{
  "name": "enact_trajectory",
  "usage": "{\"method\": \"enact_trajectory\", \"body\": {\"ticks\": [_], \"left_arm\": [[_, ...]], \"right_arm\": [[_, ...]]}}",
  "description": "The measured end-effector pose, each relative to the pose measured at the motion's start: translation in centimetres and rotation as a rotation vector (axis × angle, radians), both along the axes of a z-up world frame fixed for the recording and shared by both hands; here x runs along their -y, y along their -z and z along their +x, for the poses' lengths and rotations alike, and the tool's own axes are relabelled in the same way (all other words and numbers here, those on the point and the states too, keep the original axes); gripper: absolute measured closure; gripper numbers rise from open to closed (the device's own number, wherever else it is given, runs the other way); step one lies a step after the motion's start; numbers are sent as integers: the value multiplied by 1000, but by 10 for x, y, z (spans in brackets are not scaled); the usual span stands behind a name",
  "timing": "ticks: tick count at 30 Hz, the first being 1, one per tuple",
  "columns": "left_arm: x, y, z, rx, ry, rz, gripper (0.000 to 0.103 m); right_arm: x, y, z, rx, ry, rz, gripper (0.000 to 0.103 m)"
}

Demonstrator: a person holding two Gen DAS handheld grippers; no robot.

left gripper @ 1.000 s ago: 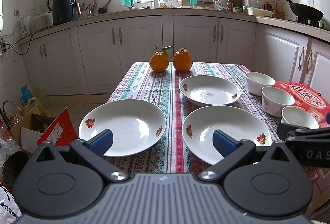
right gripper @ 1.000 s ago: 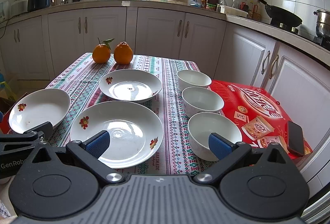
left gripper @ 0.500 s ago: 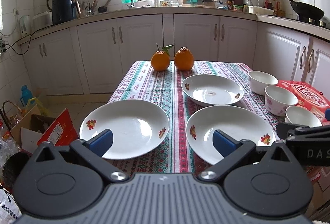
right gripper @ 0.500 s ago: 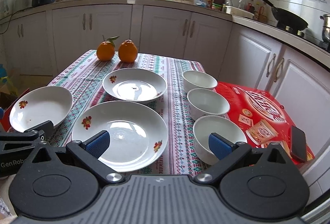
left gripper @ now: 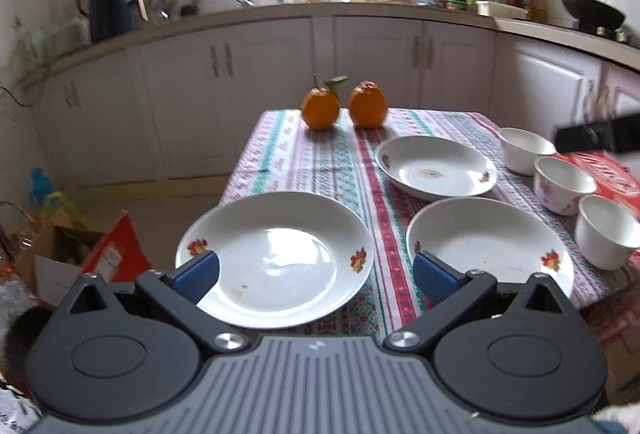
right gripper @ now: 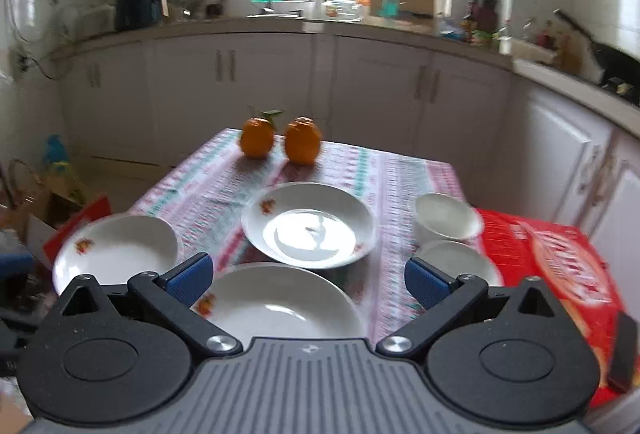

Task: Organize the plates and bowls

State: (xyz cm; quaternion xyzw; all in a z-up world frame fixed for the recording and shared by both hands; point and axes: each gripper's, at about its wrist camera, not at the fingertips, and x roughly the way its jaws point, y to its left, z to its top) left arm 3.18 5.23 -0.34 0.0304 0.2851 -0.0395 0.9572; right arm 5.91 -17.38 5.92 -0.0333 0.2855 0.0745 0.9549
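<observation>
Three white flowered plates lie on the patterned tablecloth: a near left plate (left gripper: 280, 254), a near right plate (left gripper: 484, 242) and a far plate (left gripper: 436, 166). Three white bowls (left gripper: 564, 182) stand in a row along the right side. My left gripper (left gripper: 316, 276) is open and empty, above the table's near edge by the near left plate. My right gripper (right gripper: 306, 280) is open and empty, raised above the near right plate (right gripper: 280, 306); the far plate (right gripper: 310, 224) and two bowls (right gripper: 446, 218) show ahead of it.
Two oranges (left gripper: 344, 108) sit at the table's far end. A red box (right gripper: 560, 266) lies at the right with a dark phone (right gripper: 624, 350) on it. Cardboard boxes (left gripper: 80, 258) stand on the floor at the left. White cabinets and a cluttered counter run behind.
My right gripper has risen and swung left, now facing the plates rather than the bowls. My left gripper has edged forward. Both stay open.
</observation>
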Motion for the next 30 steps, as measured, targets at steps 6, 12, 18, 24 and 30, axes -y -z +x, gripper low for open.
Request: {"method": "enact_trajectory", "body": {"ticks": [6,12,18,24,30], "left_arm": [[-27,11,-1,-29,68,25,1],[-53,19,-4,16,125,78,1],[-65,37,7,-79,214,91,1],[-77,54,22,-127,242,26,1],[-80,68,38,-144,255,15,1]], "right_arm": [[-7,-2,38,-68,-91,130,0],[-35,4,64,-53,-227,109,0],[-67,15,84,-84,-272,22,0],[-87,30,101,-136,-320,14,0],[-101,43,114,-184,-366,7,0]]}}
